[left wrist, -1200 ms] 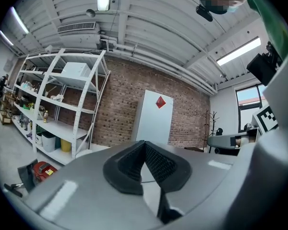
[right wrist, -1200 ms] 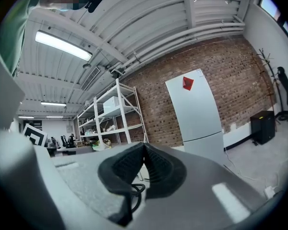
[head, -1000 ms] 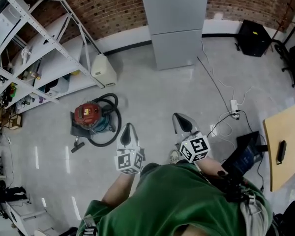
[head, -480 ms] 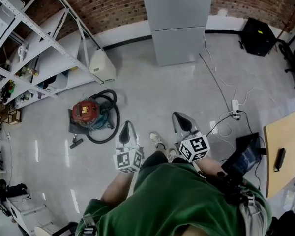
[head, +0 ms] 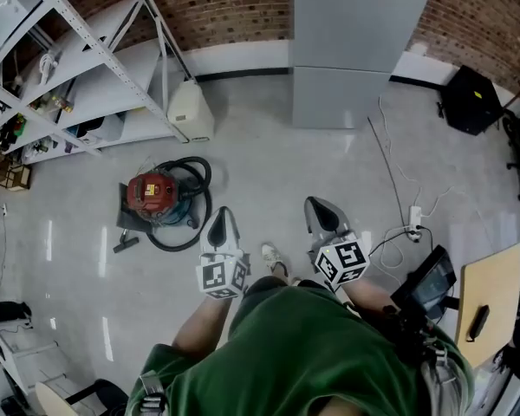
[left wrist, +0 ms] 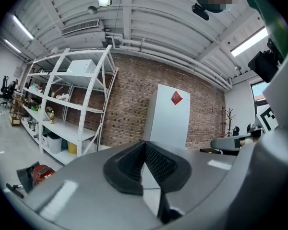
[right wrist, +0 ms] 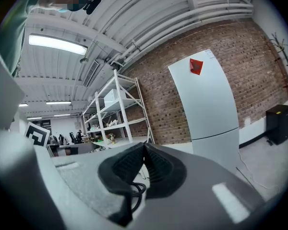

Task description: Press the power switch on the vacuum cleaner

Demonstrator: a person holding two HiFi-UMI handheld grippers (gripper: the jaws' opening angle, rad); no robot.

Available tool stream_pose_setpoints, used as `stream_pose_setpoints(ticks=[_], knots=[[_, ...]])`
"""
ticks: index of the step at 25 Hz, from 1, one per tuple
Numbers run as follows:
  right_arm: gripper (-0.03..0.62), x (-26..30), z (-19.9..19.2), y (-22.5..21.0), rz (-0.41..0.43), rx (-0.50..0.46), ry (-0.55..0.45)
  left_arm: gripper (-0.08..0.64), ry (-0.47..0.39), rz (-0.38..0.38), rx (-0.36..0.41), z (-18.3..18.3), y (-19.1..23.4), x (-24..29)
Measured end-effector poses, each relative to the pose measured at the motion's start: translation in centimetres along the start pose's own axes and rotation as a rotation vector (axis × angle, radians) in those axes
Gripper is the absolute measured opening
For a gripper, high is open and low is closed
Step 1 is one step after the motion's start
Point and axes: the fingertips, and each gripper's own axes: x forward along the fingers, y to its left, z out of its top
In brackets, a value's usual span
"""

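Note:
The vacuum cleaner (head: 153, 193) is a red canister with a black hose looped around it, standing on the grey floor left of centre in the head view. It also shows at the lower left edge of the left gripper view as the red vacuum cleaner (left wrist: 38, 172). My left gripper (head: 219, 225) is held in the air to the right of it, apart from it, jaws shut on nothing. My right gripper (head: 323, 215) is held further right, also shut and empty. The power switch is too small to make out.
A white shelving rack (head: 78, 76) runs along the left. A white canister (head: 191, 111) stands by its foot. A tall grey cabinet (head: 347, 50) stands against the brick wall. A power strip (head: 413, 215) with cables, a black box (head: 470, 100) and a wooden table (head: 485, 293) are on the right.
The view has shifted: the cabinet and rack have slid right and the wooden table has dropped lower. A shoe has come into view between the grippers. Both grippers stay shut.

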Motion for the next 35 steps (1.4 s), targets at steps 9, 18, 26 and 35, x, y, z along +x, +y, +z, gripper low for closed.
stream_pose_setpoints(ticks=[9,18,26,35], knots=[[0.003,10.9,1.1,3.2,0.107,-0.048,0.028,0.008,-0.018,0.106,-0.018,1.3,8.8,4.5],[0.003,19.4,0.8,8.8,0.254,-0.08,0.059,0.008,-0.03,0.239,-0.02,2.4,16.4,4.6],[0.003,25.2,-0.1,14.3,0.431,-0.105,0.097,0.007,-0.065,0.418,-0.034,2.3,22.4,2.3],[0.003,32.4,-0.5,18.7,0.659,-0.123,0.123,0.008,-0.11,0.648,-0.028,2.6,27.3,1.8]])
